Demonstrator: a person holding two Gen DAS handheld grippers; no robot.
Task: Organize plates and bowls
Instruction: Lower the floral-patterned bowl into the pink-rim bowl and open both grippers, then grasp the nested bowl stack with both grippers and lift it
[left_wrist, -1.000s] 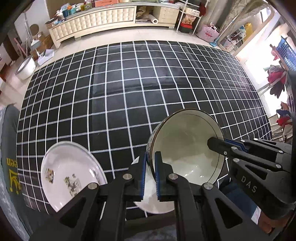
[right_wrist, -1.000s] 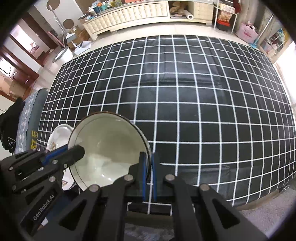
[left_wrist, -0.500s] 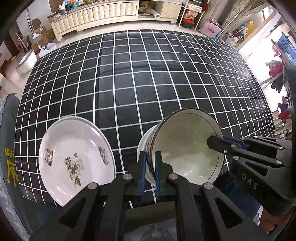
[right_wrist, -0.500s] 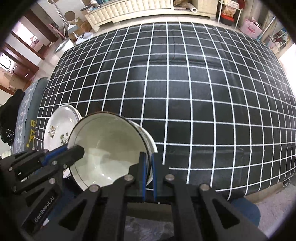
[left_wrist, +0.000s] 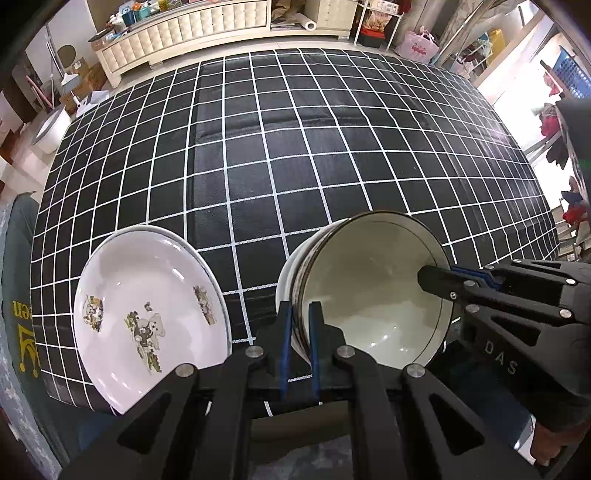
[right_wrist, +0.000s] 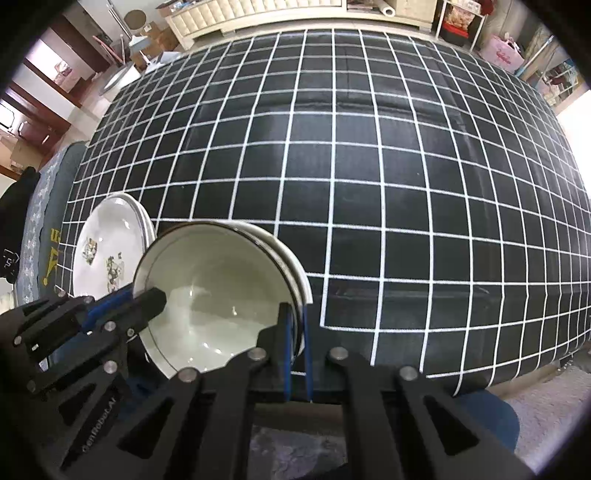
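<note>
A white-lined bowl with a dark rim line (left_wrist: 369, 295) (right_wrist: 214, 295) hangs tilted over the near edge of the black checked table (left_wrist: 295, 147). My left gripper (left_wrist: 301, 310) (right_wrist: 151, 299) is shut on its left rim, and my right gripper (right_wrist: 295, 312) (left_wrist: 439, 275) is shut on the opposite rim. Right under it a white bowl's rim (left_wrist: 283, 280) (right_wrist: 301, 284) shows; I cannot tell whether the two touch. To the left, a stack of white plates with animal pictures (left_wrist: 147, 314) (right_wrist: 107, 251) lies on the cloth.
The checked cloth (right_wrist: 369, 184) stretches far back and to the right. A cream cabinet (left_wrist: 184, 33) stands beyond the table, with a pink bag (left_wrist: 421, 44) on the floor nearby. A grey cushion with yellow print (left_wrist: 18, 314) lies at the left, and a blue seat (right_wrist: 487, 410) sits below the table's edge.
Both grippers have sunk toward the table with the bowl between them. The plate stack has come more fully into view. The white rim under the bowl now sits close against it.
</note>
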